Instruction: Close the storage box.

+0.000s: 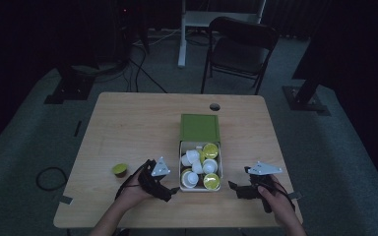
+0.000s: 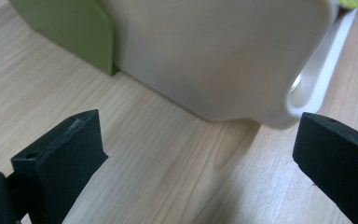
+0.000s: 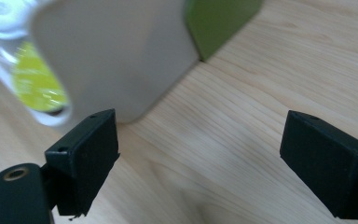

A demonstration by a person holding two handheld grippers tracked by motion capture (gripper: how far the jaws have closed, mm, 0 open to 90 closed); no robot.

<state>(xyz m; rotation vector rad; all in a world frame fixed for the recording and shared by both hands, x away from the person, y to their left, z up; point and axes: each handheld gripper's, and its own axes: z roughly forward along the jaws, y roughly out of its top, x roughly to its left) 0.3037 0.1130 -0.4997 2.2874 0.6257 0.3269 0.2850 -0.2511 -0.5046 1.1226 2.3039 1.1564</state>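
White box [image 1: 200, 187] of pods sits mid-counter [image 1: 128, 123], green lid [image 1: 200, 127] laid open behind it. Your left tongs [image 1: 173, 191] and right tongs [image 1: 232, 187] flank the box, both wide and empty, neither touching it. One stray pod [image 1: 120, 169] lies to the left of your left hand. Step in hand: approach. Next, probably: swing left to the stray pod, or close on the box wall.

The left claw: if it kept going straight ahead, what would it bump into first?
Most likely the white box of capsules. The open left claw points at the box's side wall near its corner, with bare table between them. How far off is hard to judge.
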